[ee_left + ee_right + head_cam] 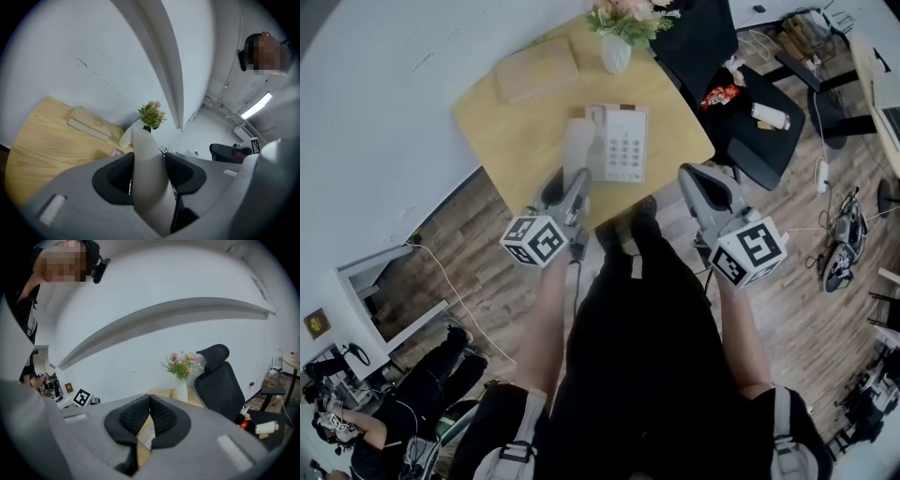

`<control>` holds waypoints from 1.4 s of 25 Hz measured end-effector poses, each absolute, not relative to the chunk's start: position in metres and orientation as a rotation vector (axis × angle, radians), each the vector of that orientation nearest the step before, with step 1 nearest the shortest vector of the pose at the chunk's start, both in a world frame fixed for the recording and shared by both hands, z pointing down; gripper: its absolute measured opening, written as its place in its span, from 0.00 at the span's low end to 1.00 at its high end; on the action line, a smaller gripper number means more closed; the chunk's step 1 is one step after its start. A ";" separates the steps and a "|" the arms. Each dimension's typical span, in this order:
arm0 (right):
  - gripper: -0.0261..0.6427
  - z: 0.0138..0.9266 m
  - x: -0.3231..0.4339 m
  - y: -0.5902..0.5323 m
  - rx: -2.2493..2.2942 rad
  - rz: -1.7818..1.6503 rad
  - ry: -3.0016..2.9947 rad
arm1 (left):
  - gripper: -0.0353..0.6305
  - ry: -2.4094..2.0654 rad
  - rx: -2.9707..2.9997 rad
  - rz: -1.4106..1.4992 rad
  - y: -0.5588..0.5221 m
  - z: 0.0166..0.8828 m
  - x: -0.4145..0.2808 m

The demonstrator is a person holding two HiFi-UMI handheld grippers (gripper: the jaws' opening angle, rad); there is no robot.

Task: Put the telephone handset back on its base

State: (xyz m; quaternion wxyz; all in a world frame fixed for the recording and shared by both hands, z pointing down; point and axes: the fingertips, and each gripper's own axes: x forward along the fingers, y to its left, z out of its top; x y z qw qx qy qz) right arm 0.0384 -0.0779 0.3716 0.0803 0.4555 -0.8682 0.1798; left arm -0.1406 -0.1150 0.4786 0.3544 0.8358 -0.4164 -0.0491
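The white telephone handset (pixel 578 142) lies along the left side of the white phone base (pixel 622 142) on the yellow table (pixel 502 131); I cannot tell whether it rests in the cradle. My left gripper (pixel 577 180) is shut on the handset's near end. In the left gripper view the handset (pixel 148 180) fills the gap between the two black pads of the left gripper (pixel 149 160). My right gripper (pixel 695 174) hovers off the table's right corner. Seen in its own view, the right gripper (pixel 150 408) is shut with its pads touching and nothing between them.
A tan book (pixel 536 67) and a white vase of flowers (pixel 617 49) stand at the table's back. A black office chair (pixel 741 103) with a red packet (pixel 721 95) and a white bottle (pixel 770 115) is to the right. Cables and gear litter the wooden floor.
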 end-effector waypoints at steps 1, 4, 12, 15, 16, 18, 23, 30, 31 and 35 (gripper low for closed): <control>0.04 0.373 0.039 -0.081 1.356 0.542 -2.597 | 0.38 -1.078 2.154 -0.113 -0.117 0.485 -0.138; 0.04 0.378 0.041 -0.091 1.339 0.558 -2.602 | 0.38 -1.078 2.133 -0.085 -0.125 0.501 -0.131; 0.04 0.394 0.054 -0.109 1.311 0.606 -2.599 | 0.38 -1.100 2.071 0.005 -0.141 0.545 -0.118; 0.04 0.399 0.061 -0.115 1.306 0.621 -2.593 | 0.38 -1.112 2.060 0.026 -0.147 0.554 -0.114; 0.04 0.400 0.064 -0.118 1.306 0.626 -2.591 | 0.38 -1.115 2.053 0.028 -0.149 0.557 -0.113; 0.04 0.402 0.069 -0.123 1.306 0.641 -2.590 | 0.38 -1.119 2.037 0.027 -0.154 0.563 -0.109; 0.04 0.409 0.076 -0.132 1.276 0.663 -2.593 | 0.38 -1.145 2.008 0.050 -0.161 0.576 -0.106; 0.04 0.417 0.083 -0.143 1.239 0.682 -2.592 | 0.38 -1.174 1.993 0.084 -0.170 0.588 -0.102; 0.04 0.418 0.083 -0.145 1.234 0.684 -2.592 | 0.38 -1.176 1.991 0.088 -0.171 0.589 -0.102; 0.04 0.420 0.082 -0.150 1.215 0.694 -2.600 | 0.38 -1.189 1.987 0.108 -0.173 0.593 -0.101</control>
